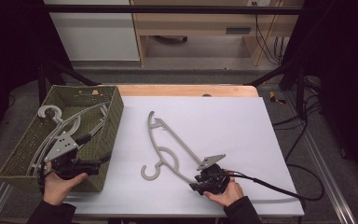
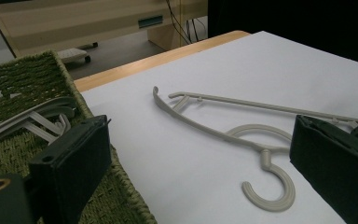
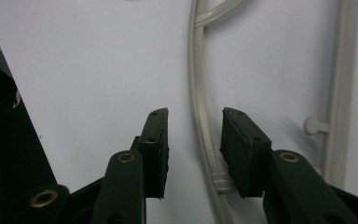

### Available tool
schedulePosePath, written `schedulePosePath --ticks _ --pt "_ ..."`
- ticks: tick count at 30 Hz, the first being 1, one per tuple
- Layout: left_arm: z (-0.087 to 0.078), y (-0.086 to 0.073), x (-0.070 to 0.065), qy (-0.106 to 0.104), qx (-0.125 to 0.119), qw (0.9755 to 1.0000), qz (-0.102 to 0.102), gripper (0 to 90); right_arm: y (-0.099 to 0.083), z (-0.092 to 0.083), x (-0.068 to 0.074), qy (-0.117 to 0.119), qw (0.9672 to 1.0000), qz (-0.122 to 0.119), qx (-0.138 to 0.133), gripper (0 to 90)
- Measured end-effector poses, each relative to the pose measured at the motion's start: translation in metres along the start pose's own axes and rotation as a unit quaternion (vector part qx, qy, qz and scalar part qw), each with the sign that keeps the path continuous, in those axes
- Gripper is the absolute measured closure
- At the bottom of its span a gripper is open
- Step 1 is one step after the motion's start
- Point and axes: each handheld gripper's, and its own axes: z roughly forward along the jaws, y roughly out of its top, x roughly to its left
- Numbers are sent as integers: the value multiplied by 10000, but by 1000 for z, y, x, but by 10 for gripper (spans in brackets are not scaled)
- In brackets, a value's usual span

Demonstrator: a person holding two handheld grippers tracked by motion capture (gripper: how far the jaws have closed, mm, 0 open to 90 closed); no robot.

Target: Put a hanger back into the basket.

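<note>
Hanger (image 1: 168,144) of pale grey plastic flat on white table (image 1: 242,126), right gripper (image 3: 195,140) parted narrowly astride its arm without pinching, left gripper (image 2: 200,158) wide over basket (image 1: 114,116), high view revealing more hangers (image 1: 65,123) inside.

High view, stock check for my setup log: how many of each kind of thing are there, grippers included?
Grey plastic hanger on the white sheet: 1
Olive woven basket: 1
Grey hangers inside the basket: at least 1; they overlap, so the exact number cannot be told
Handheld grippers: 2 (left gripper, right gripper)
Total: at least 5
</note>
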Motion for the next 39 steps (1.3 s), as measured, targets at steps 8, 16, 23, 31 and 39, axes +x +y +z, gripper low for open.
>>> schedulePosePath --ticks 8,16,23,31,39 --pt "2 -1 -1 -15 37 10000 14 50 0 8 2 -177 9993 -195 256 789" --pt "3 -1 -2 -23 43 10000 20 50 2 6 0 -77 9989 -186 430 792" --pt "6 -1 -4 -58 112 9999 72 50 6 9 6 -196 9968 -469 613 795" --pt "6 -1 -5 -87 98 9999 88 50 10 9 -1 28 9965 -585 591 831" --pt "4 0 -5 -125 64 9998 144 49 20 -11 -11 335 9989 -292 151 833"
